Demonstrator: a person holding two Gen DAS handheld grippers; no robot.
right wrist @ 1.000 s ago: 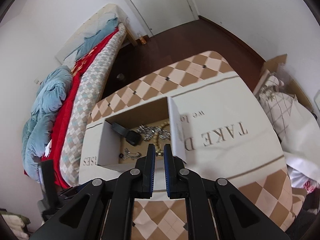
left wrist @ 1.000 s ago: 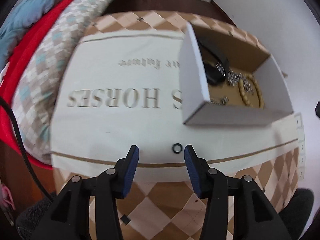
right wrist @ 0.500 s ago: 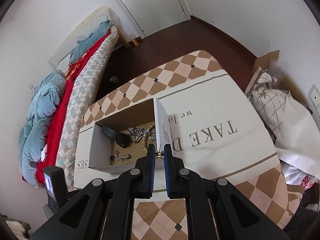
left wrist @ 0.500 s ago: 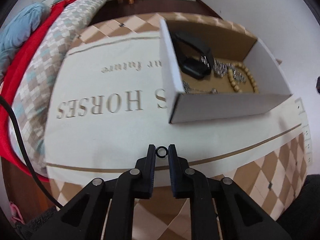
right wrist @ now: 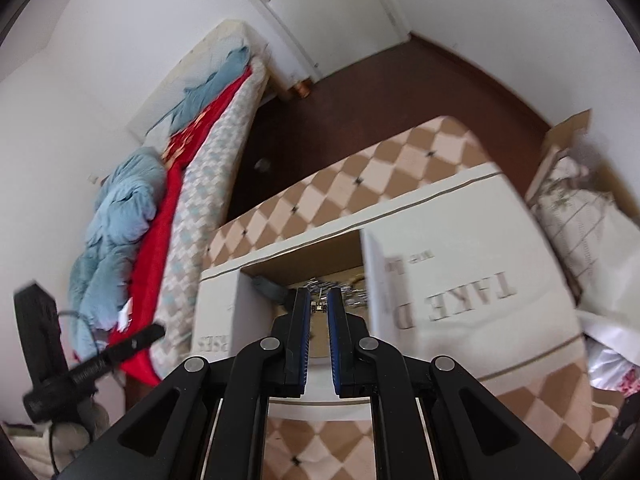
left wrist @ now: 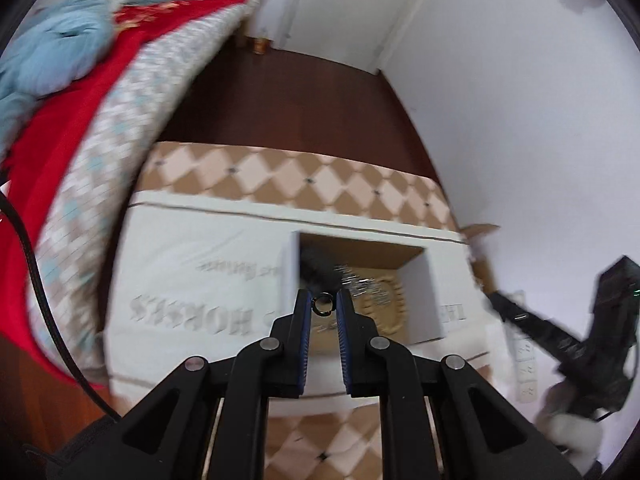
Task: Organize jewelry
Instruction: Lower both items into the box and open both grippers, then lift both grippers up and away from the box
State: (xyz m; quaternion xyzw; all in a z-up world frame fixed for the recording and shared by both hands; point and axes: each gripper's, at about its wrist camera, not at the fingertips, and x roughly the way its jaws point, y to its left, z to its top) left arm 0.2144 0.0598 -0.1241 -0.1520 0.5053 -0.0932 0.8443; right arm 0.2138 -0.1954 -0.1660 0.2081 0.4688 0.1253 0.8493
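My left gripper [left wrist: 323,305] is shut on a small black ring [left wrist: 322,305], held in the air above the near side of the open cardboard box [left wrist: 416,300]. The box holds a black watch [left wrist: 316,270], silver chains [left wrist: 360,280] and a wooden bead bracelet [left wrist: 384,308]. In the right wrist view my right gripper [right wrist: 319,307] is shut on a small gold-coloured piece of jewelry [right wrist: 318,307], also over the same box [right wrist: 218,308]. The other gripper shows at the right edge of the left wrist view and at the lower left of the right wrist view.
The box sits on a white cloth [left wrist: 200,280] with printed letters over a table [left wrist: 280,172] with a brown and cream diamond pattern. A bed [right wrist: 192,184] with red and blue blankets runs along the left. A dark wooden floor and a white door lie beyond.
My left gripper shut on the black ring on the cloth and lifted it up toward the box. My right gripper shifted a little over the box, still shut on its piece.
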